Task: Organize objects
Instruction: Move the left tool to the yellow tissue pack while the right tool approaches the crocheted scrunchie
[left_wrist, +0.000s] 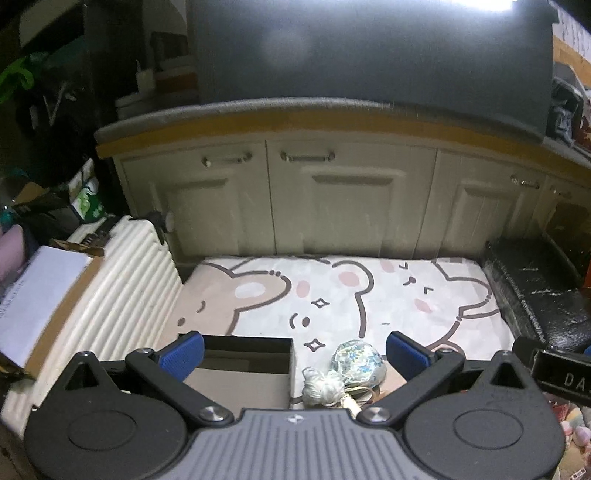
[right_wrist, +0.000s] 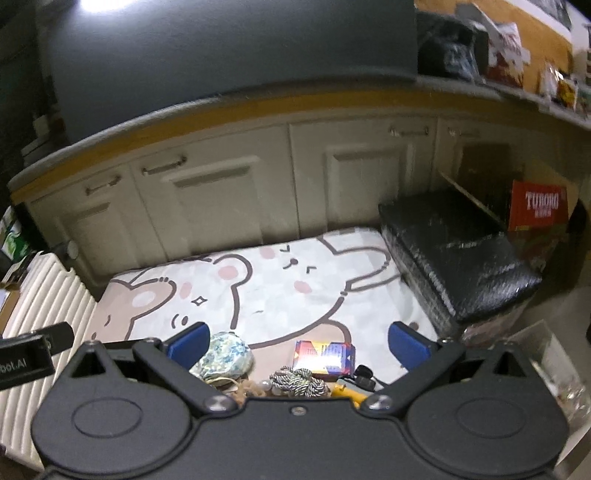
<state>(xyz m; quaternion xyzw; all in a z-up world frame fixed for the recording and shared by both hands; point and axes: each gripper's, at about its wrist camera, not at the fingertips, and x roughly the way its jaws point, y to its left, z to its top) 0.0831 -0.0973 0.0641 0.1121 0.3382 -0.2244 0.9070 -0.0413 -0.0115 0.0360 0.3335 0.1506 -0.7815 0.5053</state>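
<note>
Clutter sits low in both frames on the bear-print mat (left_wrist: 332, 295). Floral pouch (right_wrist: 225, 354) lies just inside the right gripper (right_wrist: 297, 341)'s left finger; the left gripper (left_wrist: 295, 350) sees it right of centre. Both jaws open, empty.

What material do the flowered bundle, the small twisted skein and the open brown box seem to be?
Flowered bundle: probably thin printed cloth, matt, since it shows soft wrinkles. Twisted skein: cord or yarn, visible as striped strands. Open brown box: likely cardboard, with flat, dull brown walls.
</note>
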